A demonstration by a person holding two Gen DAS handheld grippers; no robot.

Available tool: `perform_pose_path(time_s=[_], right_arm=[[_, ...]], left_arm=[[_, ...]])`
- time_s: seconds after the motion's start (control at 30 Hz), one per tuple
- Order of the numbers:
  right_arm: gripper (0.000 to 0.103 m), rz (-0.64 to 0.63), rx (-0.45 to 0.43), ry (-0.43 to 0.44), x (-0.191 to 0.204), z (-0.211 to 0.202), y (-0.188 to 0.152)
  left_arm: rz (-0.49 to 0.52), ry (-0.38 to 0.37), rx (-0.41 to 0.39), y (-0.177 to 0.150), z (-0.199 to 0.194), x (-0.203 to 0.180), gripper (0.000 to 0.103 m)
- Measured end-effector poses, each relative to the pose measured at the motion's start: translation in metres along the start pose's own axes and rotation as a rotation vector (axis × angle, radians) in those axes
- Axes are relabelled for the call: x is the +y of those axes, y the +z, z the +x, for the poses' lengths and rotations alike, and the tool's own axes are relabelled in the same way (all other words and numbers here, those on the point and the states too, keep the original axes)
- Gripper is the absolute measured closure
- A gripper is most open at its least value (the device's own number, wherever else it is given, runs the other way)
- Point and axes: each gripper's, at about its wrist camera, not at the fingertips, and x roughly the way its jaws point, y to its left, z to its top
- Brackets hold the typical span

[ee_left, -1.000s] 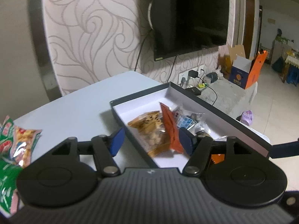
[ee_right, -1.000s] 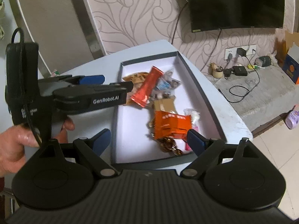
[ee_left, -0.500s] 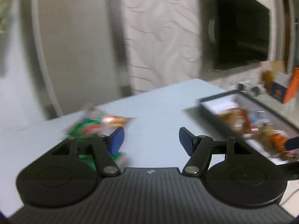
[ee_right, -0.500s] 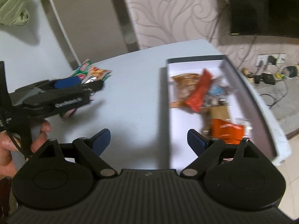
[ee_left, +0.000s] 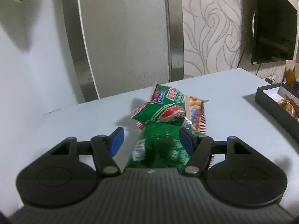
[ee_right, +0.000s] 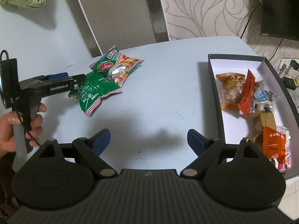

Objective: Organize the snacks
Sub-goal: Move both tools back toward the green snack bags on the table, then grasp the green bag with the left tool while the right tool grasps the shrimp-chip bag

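Green snack bags (ee_left: pixel 166 112) lie in a small pile on the pale table (ee_left: pixel 233 115), also in the right wrist view (ee_right: pixel 104 78). My left gripper (ee_left: pixel 150 140) is open, its jaws over the nearest green bag (ee_left: pixel 158 147); in the right wrist view it (ee_right: pixel 74 78) reaches the pile from the left. My right gripper (ee_right: pixel 148 141) is open and empty above bare table. A dark box with a white inside (ee_right: pixel 213 63) at the right holds several snack packets, among them an orange packet (ee_right: pixel 247 95).
A black TV (ee_right: pixel 280 9) hangs on the patterned wall at the right. A grey panel (ee_left: pixel 121 37) stands behind the table. The box edge (ee_left: pixel 271 100) shows at the far right in the left wrist view. Plugs and cables (ee_right: pixel 289 74) lie beyond the table.
My left gripper has swung left from the box to the green bags and now sits over them. My right gripper has turned left and pulled back, so more table shows.
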Motion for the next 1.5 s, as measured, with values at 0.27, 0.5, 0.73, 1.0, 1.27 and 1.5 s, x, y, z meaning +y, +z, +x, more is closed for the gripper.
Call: perform_pose_path(time_s=[0.27, 0.5, 0.73, 1.0, 1.27, 1.5], right_arm=[[0.011, 0.005, 0.018, -0.025, 0.004, 0.009, 0.006], [0.011, -0.016, 0.019, -0.023, 0.014, 0.015, 0.017], [0.011, -0.091, 0.007, 0.001, 0.030, 0.024, 0.036], [0.011, -0.125, 0.004, 0.081, 0.045, 0.051, 0.061], [0.007, -0.283, -0.032, 0.159, 0.090, 0.105, 0.110], [0.006, -0.441, -0.022, 0.100, 0.116, 0.158, 0.141]], left_arm=[[-0.090, -0.173, 0.095, -0.005, 0.029, 0.023, 0.014], [-0.035, -0.227, 0.100, -0.018, 0.031, -0.002, 0.019], [-0.062, -0.241, 0.098, -0.026, 0.019, -0.002, 0.029], [-0.105, -0.206, 0.110, -0.043, -0.007, 0.007, 0.029], [-0.137, -0.128, 0.125, -0.055, -0.030, 0.031, 0.028], [-0.194, -0.073, 0.130, -0.063, -0.041, 0.043, 0.028]])
